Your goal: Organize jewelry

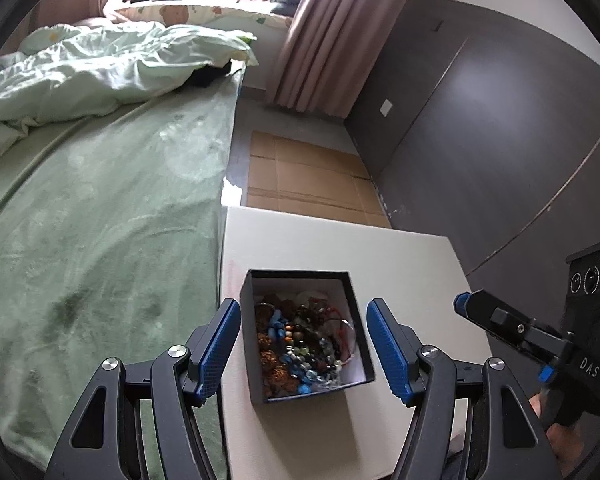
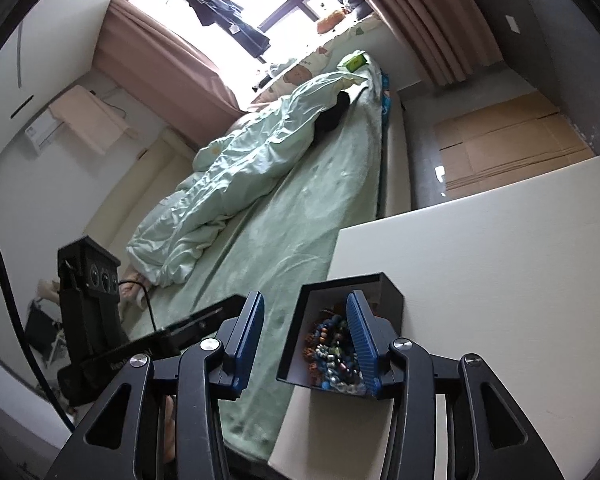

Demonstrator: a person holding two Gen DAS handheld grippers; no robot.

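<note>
Black square cardboard box (image 1: 306,334) with a white lining stood open on the white rectangular desk (image 1: 400,256), low and centre in the left wrist view. Mixed beaded jewelry (image 1: 306,344) in brown, blue and clear beads with a red cord filled its bottom. Left gripper (image 1: 302,346), black with blue ribbed fingers (image 1: 216,350), hung over the box with the fingers spread wide, one on each side of it, holding nothing. Right gripper (image 2: 306,346), of the same make, showed lower centre in the right wrist view, fingers apart and empty; one blue pad (image 2: 362,344) overlapped the box interior, contact not determinable. Green bedsheet (image 1: 100,220) covered the bed at left of the desk, with a crumpled pale green duvet (image 1: 80,68) upper left. Flattened brown cardboard (image 1: 308,178) lay on the floor beyond the desk. Pink curtain (image 1: 332,36) hung at upper centre.
</note>
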